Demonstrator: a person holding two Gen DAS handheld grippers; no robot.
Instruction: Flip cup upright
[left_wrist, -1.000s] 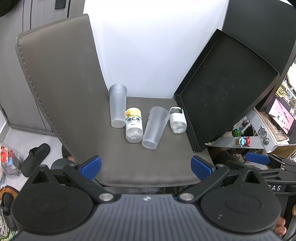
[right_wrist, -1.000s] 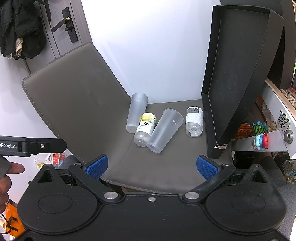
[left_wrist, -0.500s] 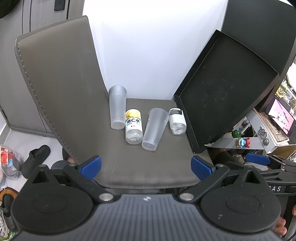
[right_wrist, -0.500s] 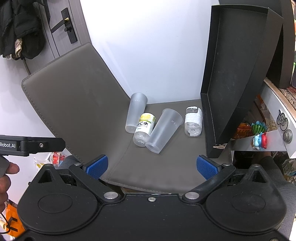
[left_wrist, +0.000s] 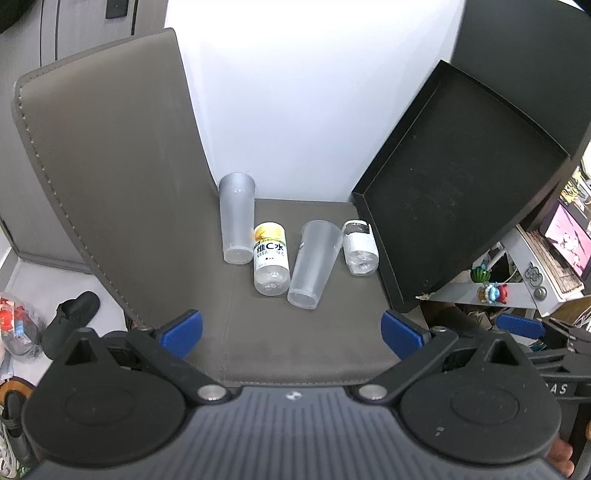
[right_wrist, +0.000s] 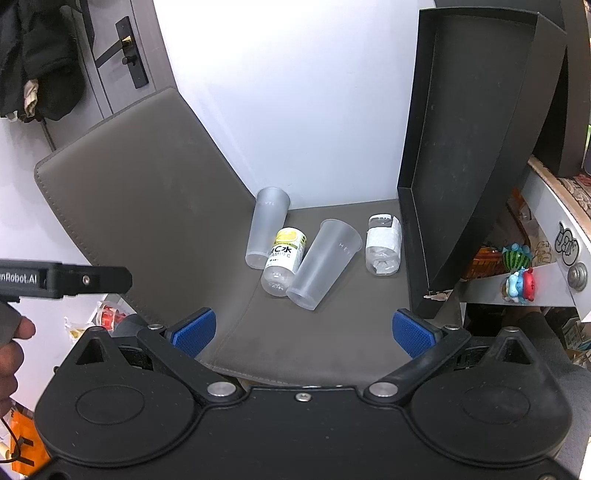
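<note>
Two frosted plastic cups lie on their sides on a grey chair seat (left_wrist: 295, 343). One cup (left_wrist: 236, 218) lies at the back left; it also shows in the right wrist view (right_wrist: 266, 227). The other cup (left_wrist: 314, 264) lies tilted in the middle, also in the right wrist view (right_wrist: 325, 263). My left gripper (left_wrist: 291, 330) is open and empty above the seat's front edge. My right gripper (right_wrist: 303, 332) is open and empty, at about the same distance from the cups.
A yellow-capped bottle (left_wrist: 270, 258) lies between the cups. A clear bottle with a white label (left_wrist: 359, 246) lies by a black tray (left_wrist: 454, 192) that leans upright at the right. The chair back (left_wrist: 103, 155) rises on the left. A cluttered shelf (right_wrist: 535, 258) is at the far right.
Both views have shifted only slightly; the cups and bottles have not moved. Both grippers stay open.
</note>
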